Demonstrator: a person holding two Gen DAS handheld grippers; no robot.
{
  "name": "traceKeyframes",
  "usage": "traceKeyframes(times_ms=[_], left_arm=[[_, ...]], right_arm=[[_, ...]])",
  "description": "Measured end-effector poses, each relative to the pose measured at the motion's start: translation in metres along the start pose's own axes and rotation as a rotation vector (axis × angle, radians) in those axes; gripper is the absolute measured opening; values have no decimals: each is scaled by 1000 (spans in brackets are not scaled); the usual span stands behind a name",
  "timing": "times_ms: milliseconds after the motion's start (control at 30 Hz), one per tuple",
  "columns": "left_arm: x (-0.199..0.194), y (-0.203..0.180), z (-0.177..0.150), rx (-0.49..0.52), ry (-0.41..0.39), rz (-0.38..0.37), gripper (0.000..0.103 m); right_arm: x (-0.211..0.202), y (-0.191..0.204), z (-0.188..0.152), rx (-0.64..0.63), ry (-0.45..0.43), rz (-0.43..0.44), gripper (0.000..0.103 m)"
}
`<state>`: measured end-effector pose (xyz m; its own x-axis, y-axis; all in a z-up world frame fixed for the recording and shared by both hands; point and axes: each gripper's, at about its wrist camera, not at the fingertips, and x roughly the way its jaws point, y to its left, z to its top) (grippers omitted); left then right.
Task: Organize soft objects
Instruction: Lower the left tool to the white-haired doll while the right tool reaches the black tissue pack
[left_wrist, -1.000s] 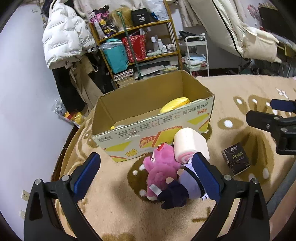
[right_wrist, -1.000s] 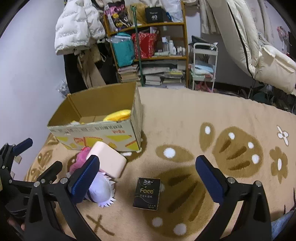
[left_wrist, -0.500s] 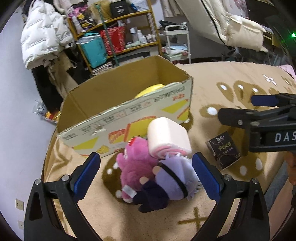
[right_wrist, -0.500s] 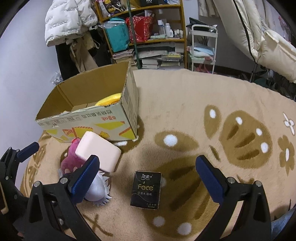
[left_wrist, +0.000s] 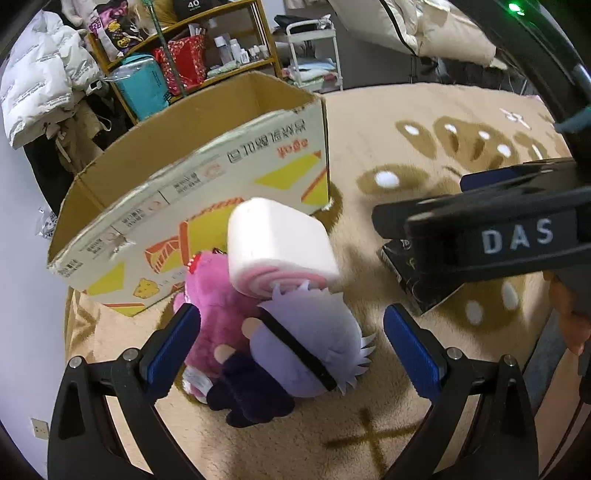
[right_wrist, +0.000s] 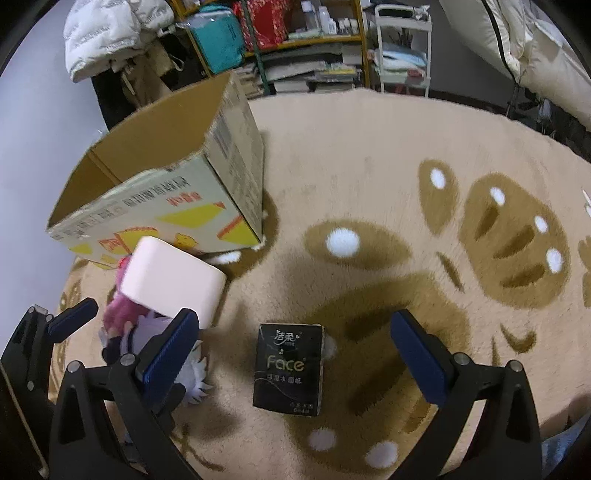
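At the far left an open cardboard box (left_wrist: 207, 177) stands on the beige patterned rug (left_wrist: 369, 155), its printed side wall facing the cameras; what lies inside is hidden from both views. Touching the near side of the box is a cluster of three soft toys. A pink plush (left_wrist: 218, 306) lies against the box wall. A pale roll-cake cushion (left_wrist: 277, 243) with a pink spiral end sits on top of the pink plush and the toy beside it. A lavender-haired doll (left_wrist: 310, 343) with a black band across its head and dark clothing lies nearest the camera, pressed against the pink plush.

The left gripper (left_wrist: 291, 347) hangs just above this cluster with its jaws spread wide, the blue pads on either side of the doll and pink plush and holding nothing; whether the left pad touches the pink plush cannot be told.

To the right of the toys, apart from them, a black tissue pack (right_wrist: 289, 369) printed "Face" lies flat on a brown patch of the rug. The right gripper (right_wrist: 295, 362) is above it, jaws wide open and empty, the pack lying between its blue pads and clear of both. In the left wrist view this gripper's black body crosses in front of the pack and hides most of it.
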<state>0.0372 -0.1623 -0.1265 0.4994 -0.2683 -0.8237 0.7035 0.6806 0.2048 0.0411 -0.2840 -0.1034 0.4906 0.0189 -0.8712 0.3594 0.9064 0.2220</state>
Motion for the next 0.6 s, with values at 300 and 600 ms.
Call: traceKeyframes(times_ms=[300, 600], left_arm=[[12, 0, -4, 5, 60, 25, 99], [16, -4, -7, 36, 65, 61, 92]], right_arm=[[21, 4, -3, -12, 77, -34, 103], [35, 7, -7, -25, 130, -62, 103]])
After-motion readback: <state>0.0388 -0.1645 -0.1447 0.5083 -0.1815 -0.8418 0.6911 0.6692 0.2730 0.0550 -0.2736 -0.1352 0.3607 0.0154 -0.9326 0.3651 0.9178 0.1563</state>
